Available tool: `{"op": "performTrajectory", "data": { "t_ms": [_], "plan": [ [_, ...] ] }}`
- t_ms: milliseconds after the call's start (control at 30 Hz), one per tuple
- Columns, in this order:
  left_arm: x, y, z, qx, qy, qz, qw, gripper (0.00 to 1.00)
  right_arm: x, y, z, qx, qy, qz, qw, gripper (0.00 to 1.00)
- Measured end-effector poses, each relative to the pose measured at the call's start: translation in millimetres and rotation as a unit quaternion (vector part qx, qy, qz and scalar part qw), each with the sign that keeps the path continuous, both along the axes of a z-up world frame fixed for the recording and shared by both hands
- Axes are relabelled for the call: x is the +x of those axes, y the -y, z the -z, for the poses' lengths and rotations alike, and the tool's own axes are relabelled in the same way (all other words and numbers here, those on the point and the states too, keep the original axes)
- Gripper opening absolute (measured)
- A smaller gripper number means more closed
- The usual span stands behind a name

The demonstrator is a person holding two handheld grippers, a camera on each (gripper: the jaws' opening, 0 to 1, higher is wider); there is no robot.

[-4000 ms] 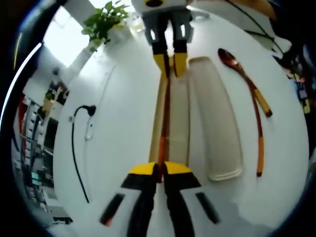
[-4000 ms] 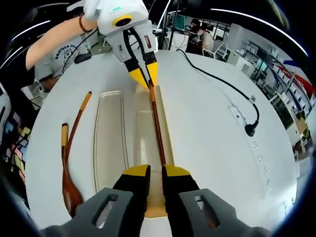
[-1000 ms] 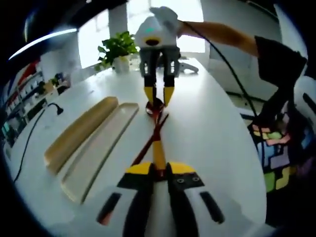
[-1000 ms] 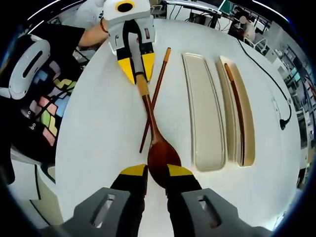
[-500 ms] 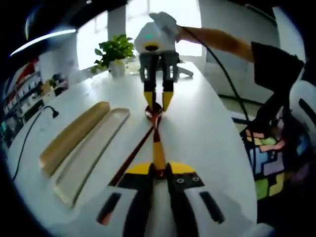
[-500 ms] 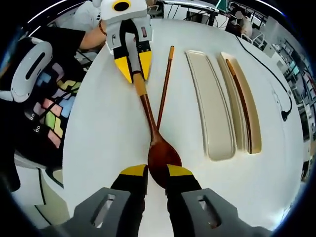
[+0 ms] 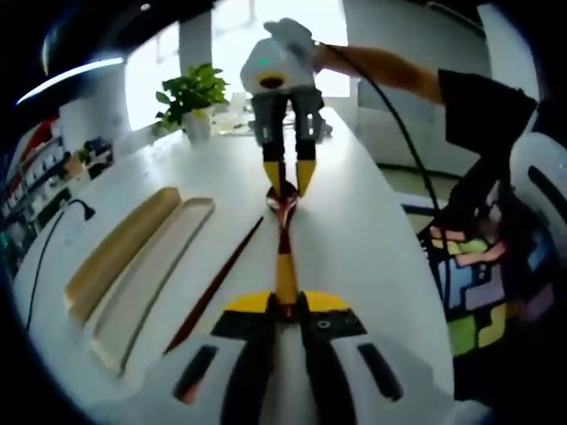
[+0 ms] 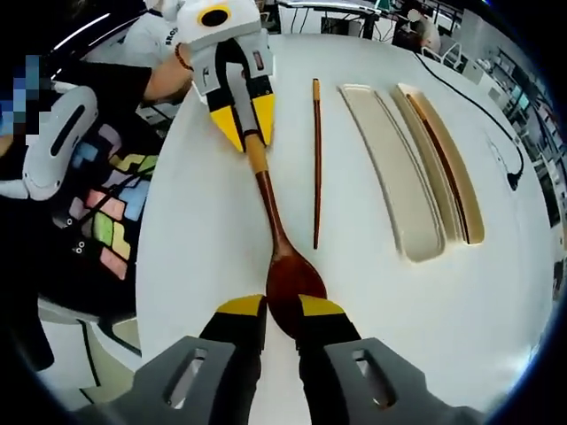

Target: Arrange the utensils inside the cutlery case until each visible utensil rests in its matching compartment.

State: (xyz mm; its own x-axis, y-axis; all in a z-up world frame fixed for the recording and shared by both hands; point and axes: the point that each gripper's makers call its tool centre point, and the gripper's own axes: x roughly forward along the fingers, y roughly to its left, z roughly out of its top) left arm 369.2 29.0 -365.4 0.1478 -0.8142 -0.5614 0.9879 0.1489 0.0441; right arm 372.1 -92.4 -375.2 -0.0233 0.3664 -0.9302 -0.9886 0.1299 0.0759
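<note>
Spoon held at both ends above the white counter

Spoon [image 8: 276,232] first: we see a dark reddish wooden spoon with a yellow handle tip, stretched between the two tools. In the right gripper view, our right hand-held gripper [image 8: 282,312] has its yellow-tipped jaws closed around the spoon's bowl. The left hand-held gripper [image 8: 245,129] comes in from the top of that view and pinches the yellow end of the handle.

In the left gripper view, we see the same spoon [image 7: 284,232] running away from us. Our left hand-held gripper [image 7: 284,304] clamps the handle at the bottom, and the right hand-held gripper [image 7: 288,178] grips the bowl at the far end.

Just beside the spoon, one loose chopstick [image 8: 316,159] lies flat on the counter [image 8: 204,230], apart from the spoon. Beyond it lie two long shallow trays side by side. The nearer, pale lid [image 8: 392,168] is empty. The farther tray, the tan cutlery case [image 8: 461,173], holds a second chopstick [image 8: 443,168] lengthwise inside it.

A potted plant [image 7: 190,97] stands at the far end of the counter. A black cable [image 7: 42,257] trails along the counter's edge.
</note>
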Motion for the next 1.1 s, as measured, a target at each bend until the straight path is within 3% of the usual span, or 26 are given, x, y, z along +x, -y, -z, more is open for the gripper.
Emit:
{"op": "performTrajectory", "data": {
  "t_ms": [500,700,1033,1100],
  "plan": [
    [1.5,-1.1,1.9,-0.018,0.006,-0.004,0.9998,0.12,-0.6,-3.6,1.7,-0.068,0.036,-0.024,0.9967,0.12],
    [2.5,-0.1,1.2,-0.019,0.01,-0.005,0.9998,0.12,1.4,-4.2,1.3,-0.095,0.03,-0.023,0.9948,0.12],
    [3.6,0.9,1.0,-0.021,0.022,-0.007,0.9995,0.12,0.6,-1.4,1.1,-0.096,0.05,-0.022,0.9939,0.12],
    [3.1,0.9,1.1,-0.023,0.024,-0.007,0.9994,0.12,0.7,-1.4,0.6,-0.087,0.038,0.007,0.9955,0.12]
  ]
}}
